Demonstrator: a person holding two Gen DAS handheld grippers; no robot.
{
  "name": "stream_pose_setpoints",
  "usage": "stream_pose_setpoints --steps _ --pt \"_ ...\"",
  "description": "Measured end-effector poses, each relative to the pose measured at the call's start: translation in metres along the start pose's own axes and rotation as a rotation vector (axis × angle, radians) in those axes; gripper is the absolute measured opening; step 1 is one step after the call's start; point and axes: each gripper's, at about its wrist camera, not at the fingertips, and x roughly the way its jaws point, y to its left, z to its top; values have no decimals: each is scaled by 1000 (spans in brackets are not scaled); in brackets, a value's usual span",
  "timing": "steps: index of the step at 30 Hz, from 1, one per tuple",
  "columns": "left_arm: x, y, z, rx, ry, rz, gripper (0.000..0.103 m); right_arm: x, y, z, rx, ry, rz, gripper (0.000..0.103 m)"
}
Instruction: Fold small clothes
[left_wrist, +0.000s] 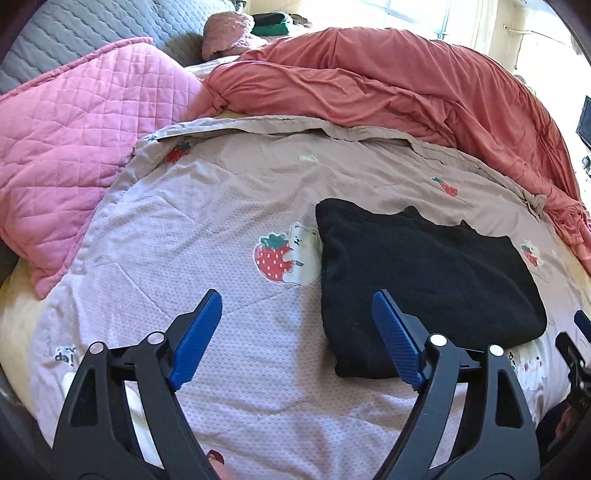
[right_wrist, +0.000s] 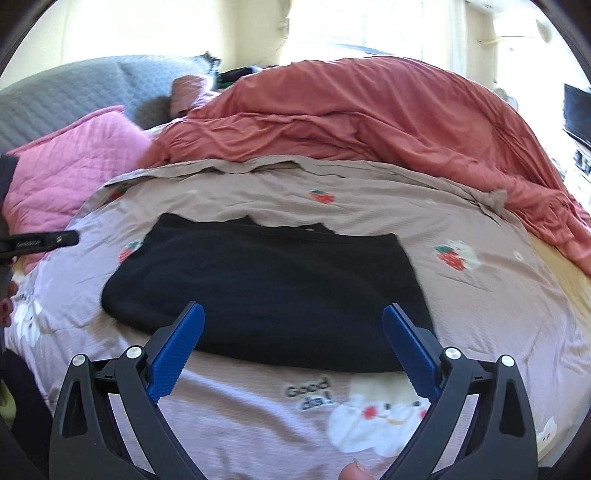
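At your far left a quilted pink blanket (left_wrist: 70, 155) is bunched against a grey padded headboard (left_wrist: 92, 29), and beside it a rumpled coral-red duvet (left_wrist: 388, 77) runs along the back of the bed. In front of both lies the pale lilac bedspread printed with strawberries and bears (left_wrist: 207, 206), your working surface. On it, toward the right in the left wrist view, sits the black knit garment (left_wrist: 424, 273), lying flat as a compact, roughly rectangular packet with a neckline notch at its far edge. Judging by its drape, it is soft, light and limp, with a slightly fuzzy surface that should not slip between the pads; it will sag if lifted by one point, so take it at two corners or along a folded edge, pinching all layers together. Your left gripper (left_wrist: 295, 332) hangs above the spread just beside the garment's left edge, tilted downward, its blue ribbed fingers (left_wrist: 199, 336) spread wide with nothing between them. Your right gripper (right_wrist: 293, 347) is angled down over the garment's near edge (right_wrist: 280, 288), fingers also wide apart and empty. Neither tool touches the cloth, which looks already folded or nearly so.
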Motion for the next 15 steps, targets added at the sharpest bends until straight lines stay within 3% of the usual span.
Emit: stream_pose_setpoints --steps 9,15 --pt "6 13 2 -19 0 23 89 6 57 6 -90 20 71 98" --pt "23 22 7 -32 12 17 90 26 94 12 -127 47 119 98"
